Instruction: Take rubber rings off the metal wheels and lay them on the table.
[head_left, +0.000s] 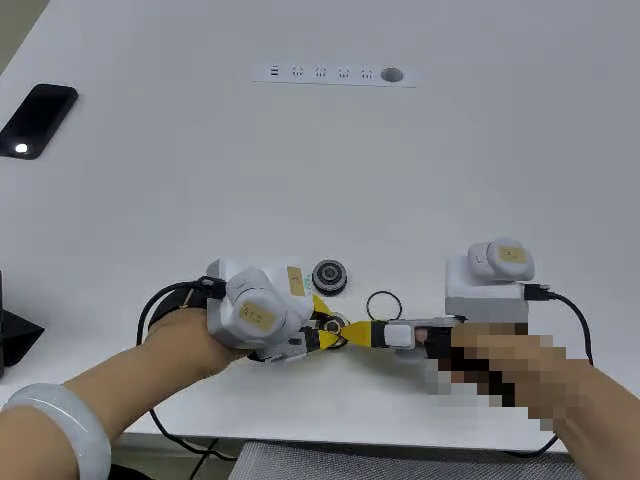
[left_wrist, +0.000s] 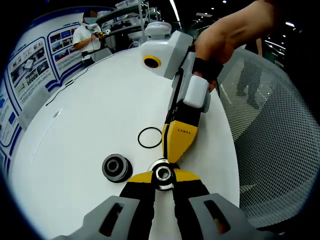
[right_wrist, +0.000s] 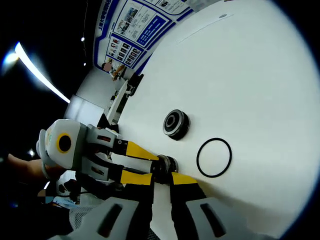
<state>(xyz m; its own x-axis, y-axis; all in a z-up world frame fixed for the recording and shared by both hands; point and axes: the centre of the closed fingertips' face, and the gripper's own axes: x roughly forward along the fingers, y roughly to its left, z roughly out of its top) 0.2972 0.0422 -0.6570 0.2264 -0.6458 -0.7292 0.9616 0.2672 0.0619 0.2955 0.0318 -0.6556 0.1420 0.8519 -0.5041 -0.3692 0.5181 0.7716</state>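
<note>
A small metal wheel (head_left: 335, 325) hangs just above the white table (head_left: 300, 180) between both grippers. My left gripper (head_left: 322, 335) is shut on it, a yellow tip on each side of the wheel (left_wrist: 163, 173). From the other side my right gripper (head_left: 352, 331) has its jaws pressed together on the wheel's rim (right_wrist: 165, 164), where its rubber ring sits. A loose black rubber ring (head_left: 384, 305) lies flat on the table just behind. A second wheel (head_left: 329, 275), with its black ring on, rests behind the left gripper.
A white power strip (head_left: 333, 74) lies at the back of the table. A black phone (head_left: 38, 118) sits far left. Cables trail from both grippers near the front edge. A mesh chair (left_wrist: 270, 125) stands close to the table.
</note>
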